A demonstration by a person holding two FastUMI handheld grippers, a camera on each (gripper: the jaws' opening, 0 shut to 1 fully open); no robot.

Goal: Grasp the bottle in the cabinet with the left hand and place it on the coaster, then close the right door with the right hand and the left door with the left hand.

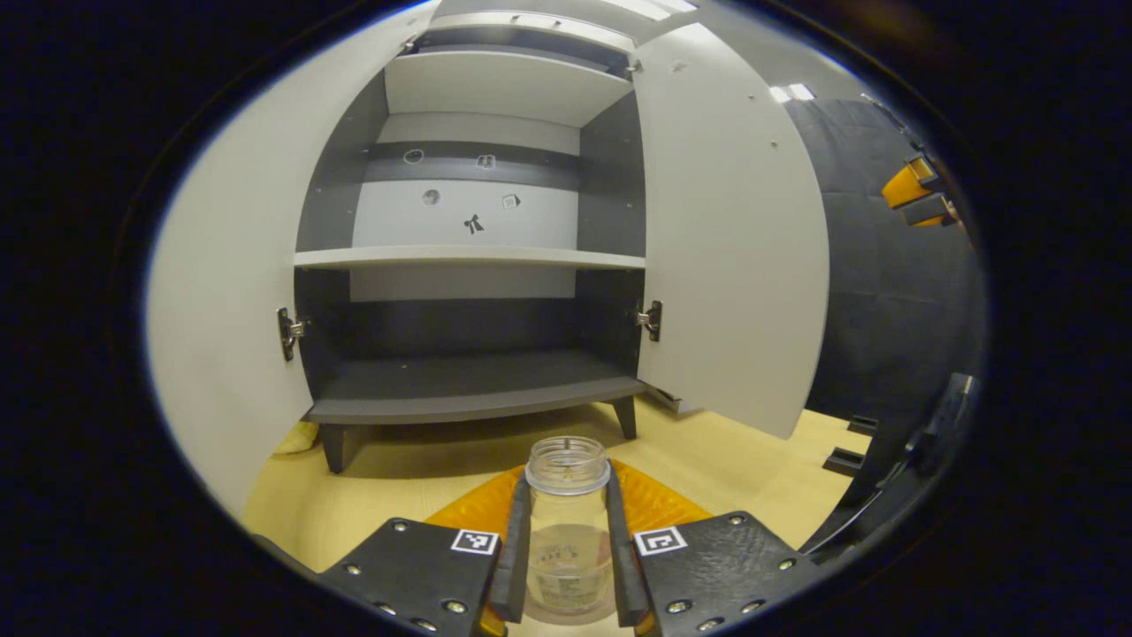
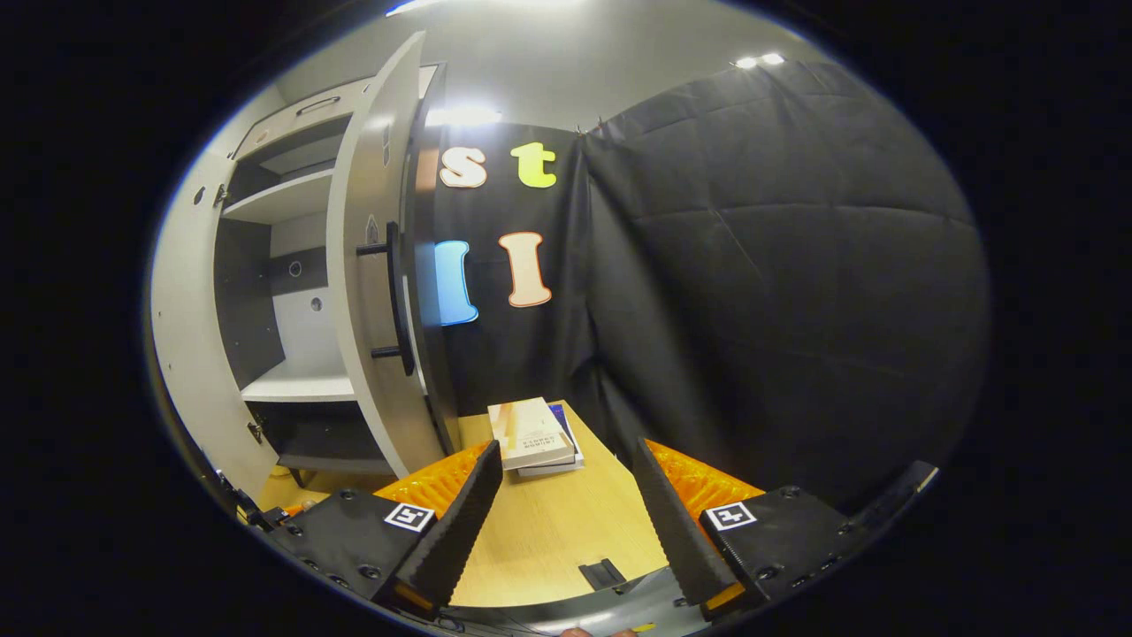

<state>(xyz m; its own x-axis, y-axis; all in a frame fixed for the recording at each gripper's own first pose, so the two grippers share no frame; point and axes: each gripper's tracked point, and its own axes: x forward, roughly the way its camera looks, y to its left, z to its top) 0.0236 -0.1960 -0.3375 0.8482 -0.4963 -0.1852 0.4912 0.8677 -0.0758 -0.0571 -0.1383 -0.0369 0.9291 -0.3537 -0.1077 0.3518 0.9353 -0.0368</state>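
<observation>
Both cabinet doors (image 1: 734, 239) stand open; left gripper (image 1: 568, 566) clamps the bottle (image 1: 568, 531), right gripper (image 2: 566, 522) spread wide

The bottle (image 1: 568, 540) carries a pale label low on its side, but the print on it is too small and blurred to read. Square black-and-white coded markers sit on the left gripper (image 1: 568, 566) and on the right gripper (image 2: 566, 522); they carry no letters or numbers. Small dark stickers on the cabinet (image 1: 460, 212) back panel show shapes only, no readable text.
</observation>
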